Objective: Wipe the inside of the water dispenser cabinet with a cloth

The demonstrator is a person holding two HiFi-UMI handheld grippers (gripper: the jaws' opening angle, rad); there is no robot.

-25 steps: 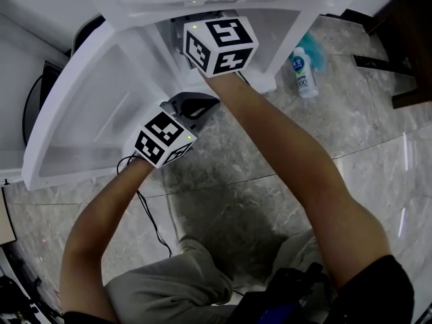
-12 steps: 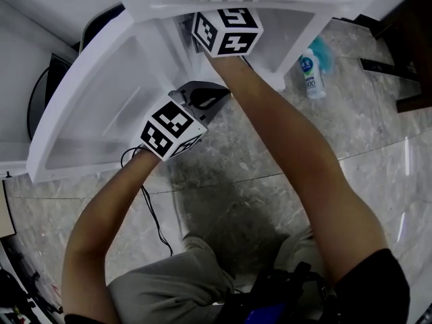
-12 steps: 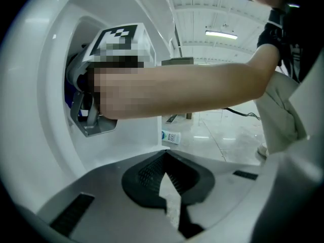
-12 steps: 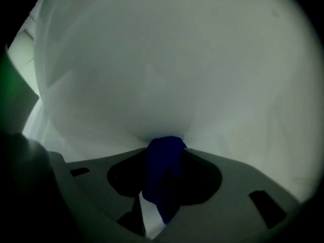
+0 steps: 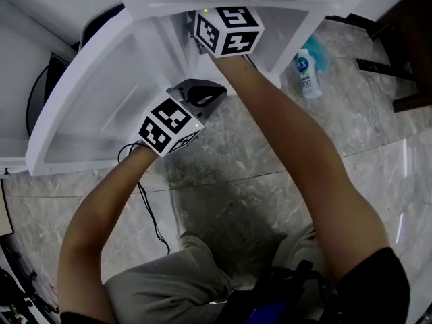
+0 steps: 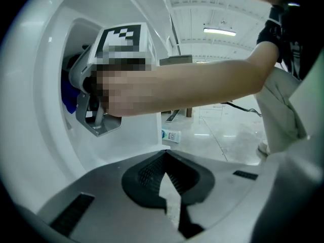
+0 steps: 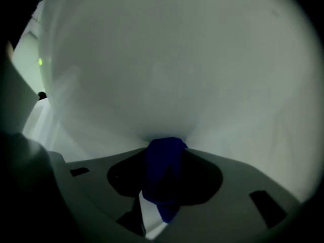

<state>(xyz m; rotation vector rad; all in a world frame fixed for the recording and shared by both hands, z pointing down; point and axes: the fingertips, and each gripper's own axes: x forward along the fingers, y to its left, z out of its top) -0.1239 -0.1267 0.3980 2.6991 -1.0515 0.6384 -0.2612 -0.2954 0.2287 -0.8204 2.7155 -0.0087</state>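
The white water dispenser cabinet (image 5: 297, 29) stands open at the top of the head view. My right gripper (image 7: 165, 153) reaches inside it; in the head view only its marker cube (image 5: 227, 30) shows. It is shut on a dark blue cloth (image 7: 163, 172), whose front end presses against the white inner wall (image 7: 177, 70). From the left gripper view the cloth (image 6: 69, 92) shows as a blue bulge beyond the right gripper's body. My left gripper (image 5: 210, 93) hangs just outside the opening, below the right arm, shut with nothing in it (image 6: 167, 178).
The cabinet's white door (image 5: 88, 100) swings out to the left beside my left gripper. A white bottle with a blue label (image 5: 305, 71) lies on the marble floor right of the cabinet, next to something teal. A black cable (image 5: 150, 214) trails across the floor.
Both grippers stay where they were, the right one inside the cabinet with the cloth. Only the head view has shifted slightly.
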